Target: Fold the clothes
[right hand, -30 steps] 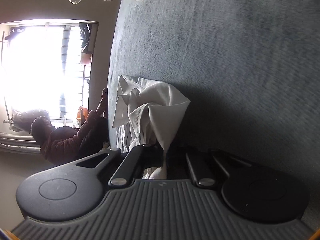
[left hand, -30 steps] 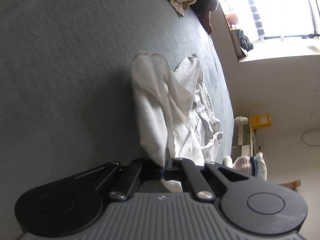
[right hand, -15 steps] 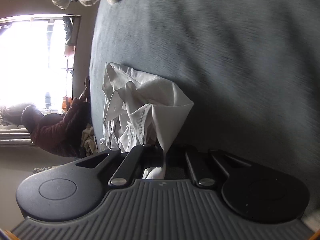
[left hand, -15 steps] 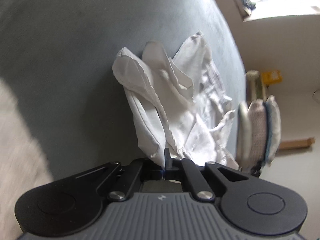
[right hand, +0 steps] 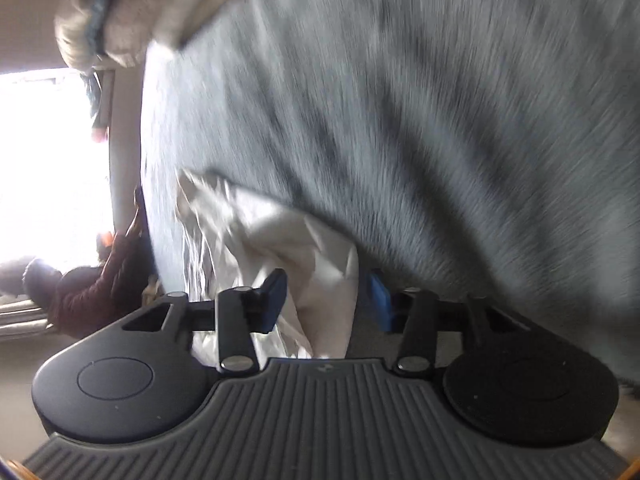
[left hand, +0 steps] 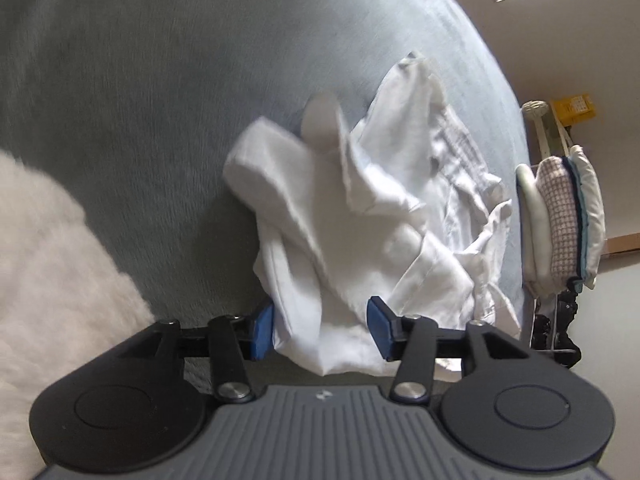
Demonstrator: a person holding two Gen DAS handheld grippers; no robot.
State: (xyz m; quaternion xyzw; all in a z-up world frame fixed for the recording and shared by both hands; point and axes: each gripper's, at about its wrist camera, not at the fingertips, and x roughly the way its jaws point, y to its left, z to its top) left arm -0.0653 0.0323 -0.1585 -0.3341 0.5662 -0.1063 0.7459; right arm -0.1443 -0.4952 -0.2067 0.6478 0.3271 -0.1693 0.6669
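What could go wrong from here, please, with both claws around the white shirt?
1. Both claws, left claw and right claw, have just been opening with the shirt loose between the pads, so it may slump into a crumpled heap.
2. The shirt lies near the bed edge and could slide off.

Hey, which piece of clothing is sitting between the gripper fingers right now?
The crumpled white shirt on the grey bed: its fabric lies between both grippers' opened jaws. The folded stack at the bed's edge and the dark red jacket by the window lie apart.
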